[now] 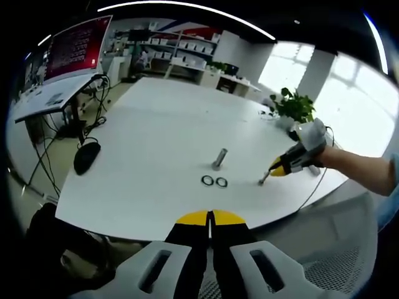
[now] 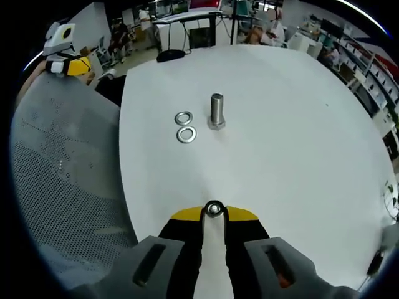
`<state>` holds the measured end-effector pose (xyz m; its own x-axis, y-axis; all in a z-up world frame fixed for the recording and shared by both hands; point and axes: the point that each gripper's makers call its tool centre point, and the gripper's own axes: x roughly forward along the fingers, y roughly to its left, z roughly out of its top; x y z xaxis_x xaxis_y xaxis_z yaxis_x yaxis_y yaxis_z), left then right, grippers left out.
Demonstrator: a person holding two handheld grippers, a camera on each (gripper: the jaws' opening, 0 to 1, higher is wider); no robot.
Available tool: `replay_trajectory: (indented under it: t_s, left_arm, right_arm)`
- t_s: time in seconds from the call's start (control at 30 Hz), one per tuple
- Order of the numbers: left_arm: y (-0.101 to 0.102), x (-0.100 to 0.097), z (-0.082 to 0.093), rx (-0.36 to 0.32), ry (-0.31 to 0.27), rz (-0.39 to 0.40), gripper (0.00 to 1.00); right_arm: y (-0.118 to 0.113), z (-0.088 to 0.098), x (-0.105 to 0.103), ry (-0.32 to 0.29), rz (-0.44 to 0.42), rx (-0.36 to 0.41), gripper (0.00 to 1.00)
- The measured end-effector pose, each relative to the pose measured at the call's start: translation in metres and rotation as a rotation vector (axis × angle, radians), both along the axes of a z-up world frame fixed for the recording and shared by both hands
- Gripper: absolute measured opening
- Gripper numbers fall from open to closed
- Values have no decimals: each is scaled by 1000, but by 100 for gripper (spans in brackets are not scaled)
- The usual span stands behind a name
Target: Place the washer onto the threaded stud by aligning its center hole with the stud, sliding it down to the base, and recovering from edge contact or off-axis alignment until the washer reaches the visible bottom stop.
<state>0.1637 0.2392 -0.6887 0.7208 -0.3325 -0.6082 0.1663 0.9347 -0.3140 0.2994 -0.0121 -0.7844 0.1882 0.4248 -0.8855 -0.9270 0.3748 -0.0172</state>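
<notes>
A steel threaded stud (image 1: pixel 219 159) (image 2: pixel 216 111) stands upright near the middle of the white table (image 1: pixel 156 124) (image 2: pixel 299 124). Two loose washers (image 1: pixel 207 180) (image 1: pixel 221 182) lie flat beside it, also seen in the right gripper view (image 2: pixel 183 118) (image 2: pixel 186 134). My right gripper (image 2: pixel 214 212) is shut on a third washer (image 2: pixel 214 208), held between its yellow tips low over the table, short of the stud. In the left gripper view that gripper (image 1: pixel 274 170) reaches in from the right. My left gripper (image 1: pixel 210 218) is shut on nothing, back beyond the table's near edge.
A black mouse (image 1: pixel 86 156) lies at the table's left edge and a potted plant (image 1: pixel 293 106) at its far right. A grey mesh chair (image 2: pixel 62 187) stands beside the table. A desk with cables (image 1: pixel 56 99) stands to the left.
</notes>
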Motion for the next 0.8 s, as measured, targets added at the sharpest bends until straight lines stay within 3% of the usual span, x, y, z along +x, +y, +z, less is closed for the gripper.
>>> replay_trajectory:
  t_s: [0.8]
  left_arm:
    - [0, 1, 1, -16, -3, 10, 0]
  right_arm:
    - [4, 1, -7, -37, 216, -195, 13]
